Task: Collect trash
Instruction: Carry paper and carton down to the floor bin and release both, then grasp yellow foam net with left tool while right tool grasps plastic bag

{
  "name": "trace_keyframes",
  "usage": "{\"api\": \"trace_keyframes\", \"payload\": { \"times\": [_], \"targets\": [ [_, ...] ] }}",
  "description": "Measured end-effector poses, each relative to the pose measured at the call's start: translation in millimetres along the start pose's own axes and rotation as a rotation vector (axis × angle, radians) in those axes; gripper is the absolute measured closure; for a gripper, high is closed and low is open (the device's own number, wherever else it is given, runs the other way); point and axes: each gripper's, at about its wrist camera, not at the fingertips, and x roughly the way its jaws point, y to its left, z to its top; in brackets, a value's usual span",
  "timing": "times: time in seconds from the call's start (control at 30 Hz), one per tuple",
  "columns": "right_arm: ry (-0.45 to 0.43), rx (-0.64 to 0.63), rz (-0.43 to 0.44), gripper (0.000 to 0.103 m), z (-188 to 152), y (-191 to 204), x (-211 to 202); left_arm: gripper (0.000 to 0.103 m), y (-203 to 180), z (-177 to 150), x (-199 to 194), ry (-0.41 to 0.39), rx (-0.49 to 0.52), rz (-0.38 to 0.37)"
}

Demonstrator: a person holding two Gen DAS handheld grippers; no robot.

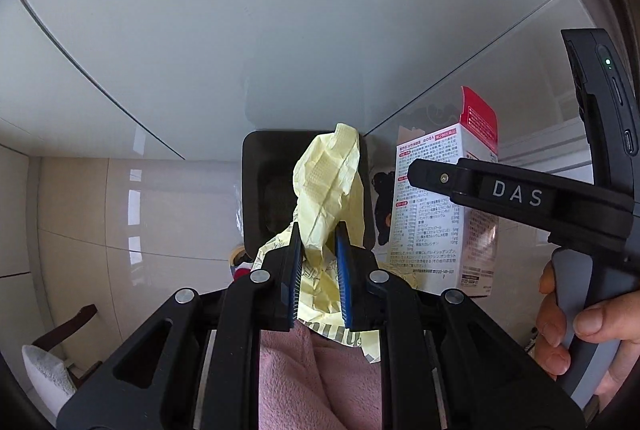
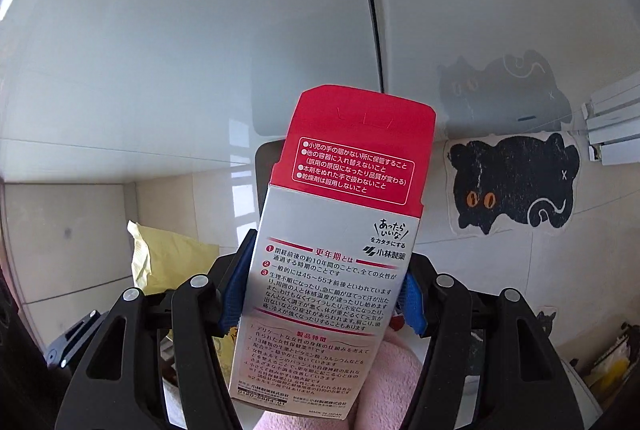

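My left gripper point(image 1: 319, 230) is shut on a crumpled pale yellow paper wrapper point(image 1: 326, 186), held up in front of a dark bin point(image 1: 256, 198) that stands against the white cabinet. My right gripper point(image 2: 330, 262) is shut on a white and red medicine box point(image 2: 332, 254) with Japanese print, its red flap open at the top. The same box point(image 1: 444, 214) and the right gripper's handle point(image 1: 516, 198) show at the right of the left wrist view. The yellow wrapper point(image 2: 168, 262) shows at the lower left of the right wrist view. The bin's rim point(image 2: 266, 166) peeks out behind the box.
White cabinet doors point(image 1: 240, 30) fill the background above a beige tiled floor point(image 1: 120, 214). A black cat mat point(image 2: 516, 186) lies on the floor at the right. Pink cloth point(image 1: 320, 382) is below the grippers. A chair leg point(image 1: 68, 326) is at lower left.
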Motion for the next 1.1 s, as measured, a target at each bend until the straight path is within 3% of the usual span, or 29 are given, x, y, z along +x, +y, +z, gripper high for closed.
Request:
{"api": "trace_keyframes", "payload": {
  "times": [0.1,0.17,0.27,0.53,0.73,0.87,1.0,1.1],
  "targets": [
    [0.032,0.036,0.022,0.035,9,-4,14,0.078,4,4,12,0.022,-0.018,-0.012],
    [0.033,0.059,0.026,0.025,10,-9,16,0.065,5,9,17,0.029,-0.029,0.002],
    [0.031,0.075,0.021,0.019,11,-10,14,0.057,9,6,16,0.040,-0.034,0.017],
    [0.010,0.095,0.004,0.018,10,-10,-14,0.051,3,12,-15,0.023,-0.006,0.020],
    [-0.056,0.075,0.003,0.017,-6,-3,-77,0.040,3,15,-69,-0.044,0.010,0.008],
    [-0.188,0.042,0.005,0.016,-18,6,-140,0.036,-2,21,-114,-0.104,0.000,-0.017],
    [-0.429,-0.048,0.036,0.016,-25,17,-216,0.034,-2,32,-162,-0.202,0.016,-0.021],
    [-0.603,-0.135,-0.007,0.016,-21,28,-260,0.034,1,48,-196,-0.277,0.021,-0.029]
  ]
}}
